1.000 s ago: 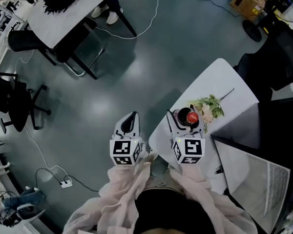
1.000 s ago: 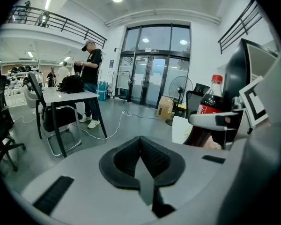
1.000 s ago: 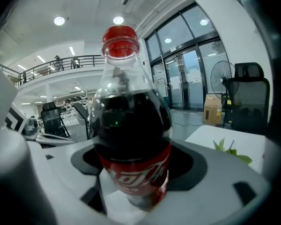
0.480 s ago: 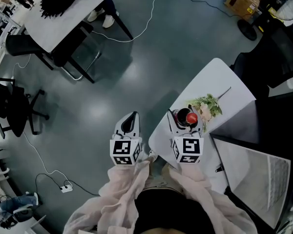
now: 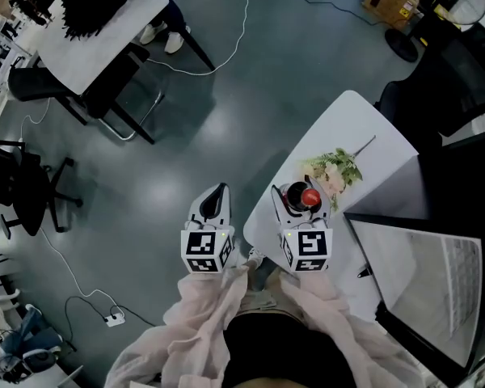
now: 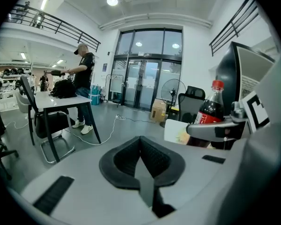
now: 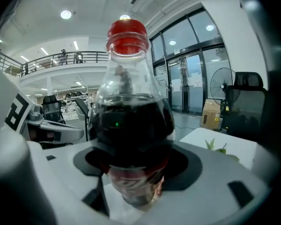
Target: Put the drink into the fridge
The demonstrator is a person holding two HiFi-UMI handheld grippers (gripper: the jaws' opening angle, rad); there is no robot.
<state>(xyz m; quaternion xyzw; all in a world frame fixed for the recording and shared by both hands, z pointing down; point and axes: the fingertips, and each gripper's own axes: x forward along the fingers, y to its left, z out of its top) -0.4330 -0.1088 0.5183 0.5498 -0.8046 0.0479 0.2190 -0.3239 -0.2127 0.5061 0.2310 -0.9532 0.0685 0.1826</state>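
Note:
A cola bottle with a red cap stands upright near the close edge of a small white table. My right gripper reaches in from below, one jaw on each side of the bottle. Its jaws have just been closing, and in the right gripper view the pads press the bottle's dark belly. My left gripper hangs over the floor left of the table, shut on nothing. From the left gripper view, the bottle shows at the right inside the right gripper.
A sprig of flowers lies on the table just beyond the bottle. A dark appliance with an open door and pale inside stands at the right. A desk, office chairs and floor cables fill the left.
The right gripper's jaws have drawn in a little around the bottle. Both hands stay where they were; the head view has drifted slightly.

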